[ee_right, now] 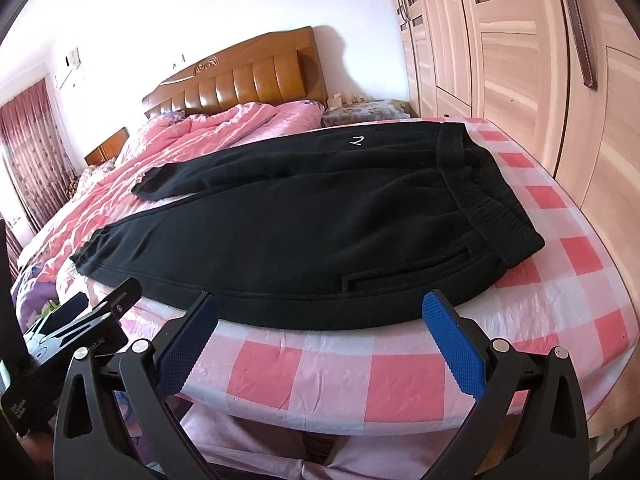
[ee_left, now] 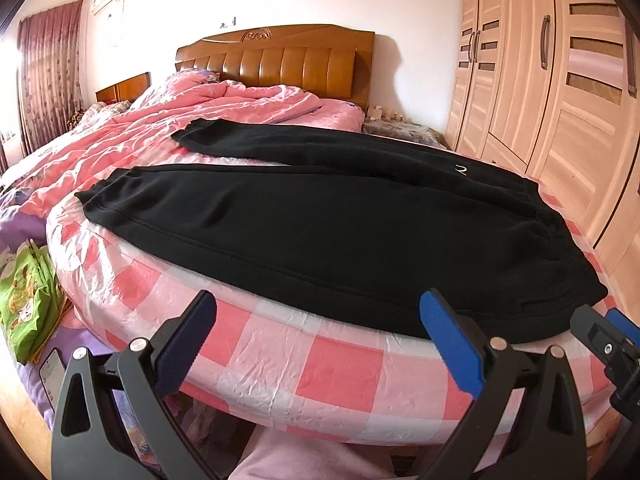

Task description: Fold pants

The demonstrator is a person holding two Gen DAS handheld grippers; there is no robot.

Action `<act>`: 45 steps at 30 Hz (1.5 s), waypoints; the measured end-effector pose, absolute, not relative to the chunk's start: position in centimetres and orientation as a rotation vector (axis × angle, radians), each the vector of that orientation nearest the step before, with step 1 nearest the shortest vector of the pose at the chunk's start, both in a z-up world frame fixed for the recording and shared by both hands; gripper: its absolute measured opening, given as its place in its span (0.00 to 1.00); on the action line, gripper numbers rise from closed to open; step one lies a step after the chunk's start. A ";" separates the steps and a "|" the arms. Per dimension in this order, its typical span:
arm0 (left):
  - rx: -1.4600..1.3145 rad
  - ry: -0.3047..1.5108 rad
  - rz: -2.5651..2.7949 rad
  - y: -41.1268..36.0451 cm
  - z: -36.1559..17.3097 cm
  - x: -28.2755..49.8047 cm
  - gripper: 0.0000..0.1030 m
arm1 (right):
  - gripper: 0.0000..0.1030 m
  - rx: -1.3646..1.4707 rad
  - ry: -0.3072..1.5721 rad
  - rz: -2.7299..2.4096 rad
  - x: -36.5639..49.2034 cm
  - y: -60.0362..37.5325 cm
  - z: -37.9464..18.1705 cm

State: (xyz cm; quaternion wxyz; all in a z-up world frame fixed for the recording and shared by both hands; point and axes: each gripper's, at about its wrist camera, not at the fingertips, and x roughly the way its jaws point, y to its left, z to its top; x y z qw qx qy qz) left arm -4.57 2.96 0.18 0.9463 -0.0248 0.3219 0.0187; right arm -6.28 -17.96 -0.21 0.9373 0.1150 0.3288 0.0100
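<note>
Bedroom setting: a bed (ee_left: 280, 360) with a pink-and-white checked sheet carries the work item. A wooden headboard (ee_left: 276, 60) stands at the far end, a crumpled pink quilt (ee_left: 200, 108) lies beyond the garment, and a light wood wardrobe (ee_left: 560, 100) runs along the right side. Curtains (ee_left: 44, 72) hang at the far left.

Work item: the black pants (ee_left: 320, 224) lie flat on the near part of the bed, close to its edge. The waistband (ee_right: 480, 200) points toward the wardrobe; the two legs run to the left and are spread apart, with sheet visible between them near the cuffs. A small white mark (ee_right: 355, 141) shows on the far leg.

Progress: no fold is visible. The garment is spread out and appears ready for the first fold, judged to be bringing one leg over the other. All folding steps remain.

Claw state:
- Left claw (ee_left: 318, 336): released, jaws wide apart, holding nothing. It hovers at the bed edge just short of the near leg seam.
- Right claw (ee_right: 320, 336): released, jaws wide apart, holding nothing. It hovers near the seam below the pocket (ee_right: 408, 270).

A green printed bag (ee_left: 28, 300) lies left of the bed.
</note>
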 end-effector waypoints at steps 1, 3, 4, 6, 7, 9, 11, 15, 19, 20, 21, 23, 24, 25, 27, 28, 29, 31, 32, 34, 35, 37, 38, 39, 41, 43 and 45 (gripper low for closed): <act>-0.047 0.654 0.039 2.9 0.2 -4.6 0.99 | 0.96 0.244 0.669 0.024 -6.5 -18.0 -0.3; -0.045 0.655 0.037 2.9 0.1 -4.5 0.99 | 0.96 0.263 0.664 0.023 -6.8 -18.3 -0.3; -0.045 0.656 0.036 2.8 0.2 -4.6 0.99 | 0.96 0.277 0.655 0.010 -7.2 -18.6 -0.3; -0.044 0.655 0.033 2.8 0.2 -4.6 0.99 | 0.96 0.292 0.635 -0.002 -7.7 -18.9 -0.2; -0.042 0.655 0.032 2.8 0.2 -4.6 0.99 | 0.96 0.293 0.626 0.001 -7.9 -18.8 -0.1; -0.038 0.655 0.028 2.8 0.1 -4.5 0.99 | 0.96 0.290 0.620 0.016 -8.1 -18.5 -0.1; -0.031 0.656 0.024 2.6 0.1 -4.6 0.99 | 0.96 0.271 0.628 0.067 -8.2 -17.9 0.0; -0.023 0.648 0.024 2.6 0.2 -4.6 0.99 | 0.96 0.202 0.596 0.115 -8.9 -16.6 0.9; -0.025 0.648 0.027 2.8 0.1 -4.5 0.99 | 0.96 0.172 0.572 0.032 -9.1 -16.8 1.5; -0.026 0.649 0.027 2.8 0.0 -4.5 0.99 | 0.96 0.178 0.569 0.002 -9.1 -17.2 1.6; -0.027 0.649 0.027 2.8 0.0 -4.5 0.99 | 0.96 0.189 0.567 -0.013 -9.1 -17.6 1.6; -0.025 0.647 0.026 2.6 0.1 -4.5 0.99 | 0.96 0.217 0.563 -0.025 -9.1 -18.4 1.6; -0.023 0.646 0.024 2.5 0.1 -4.6 0.99 | 0.96 0.223 0.564 -0.029 -9.1 -18.6 1.6; -0.021 0.647 0.023 2.5 0.0 -4.5 0.99 | 0.96 0.224 0.567 -0.030 -8.9 -18.8 1.5; -0.018 0.649 0.021 2.5 0.0 -4.5 0.99 | 0.96 0.212 0.574 -0.039 -8.7 -18.8 1.5; -0.019 0.652 0.022 2.6 -0.1 -4.4 0.99 | 0.96 0.204 0.577 -0.043 -8.6 -18.8 1.5; -0.021 0.655 0.023 2.6 -0.1 -4.4 0.99 | 0.96 0.198 0.580 -0.041 -8.5 -18.7 1.4; -0.029 0.661 0.028 2.8 -0.2 -4.3 0.99 | 0.96 0.201 0.588 -0.027 -8.3 -18.8 1.2; -0.033 0.662 0.030 2.8 -0.2 -4.3 0.99 | 0.96 0.205 0.593 -0.023 -8.2 -18.8 1.1; -0.040 0.660 0.031 3.0 -0.1 -4.2 0.99 | 0.96 0.214 0.606 -0.005 -8.1 -18.9 0.9; -0.040 0.658 0.029 3.0 -0.1 -4.1 0.99 | 0.96 0.219 0.605 0.017 -7.9 -19.0 0.9; -0.011 0.642 0.007 2.9 0.1 -3.5 0.99 | 0.96 0.212 0.602 0.042 -7.2 -19.2 1.1; 0.032 0.630 -0.007 2.6 0.4 -2.8 0.99 | 0.96 0.202 0.598 0.054 -6.4 -19.4 1.3; 0.068 0.620 -0.006 2.3 0.6 -2.3 0.99 | 0.96 0.193 0.594 0.069 -5.3 -19.8 1.7; 0.171 0.579 0.005 1.5 1.3 -0.3 0.99 | 0.96 0.173 0.594 0.096 -2.7 -20.6 2.7; 0.249 0.565 -0.051 1.0 2.4 3.0 0.99 | 0.96 0.141 0.585 0.114 0.7 -21.7 3.5; 0.280 0.547 -0.065 1.2 3.8 6.6 0.99 | 0.96 0.089 0.584 0.163 4.6 -22.4 4.1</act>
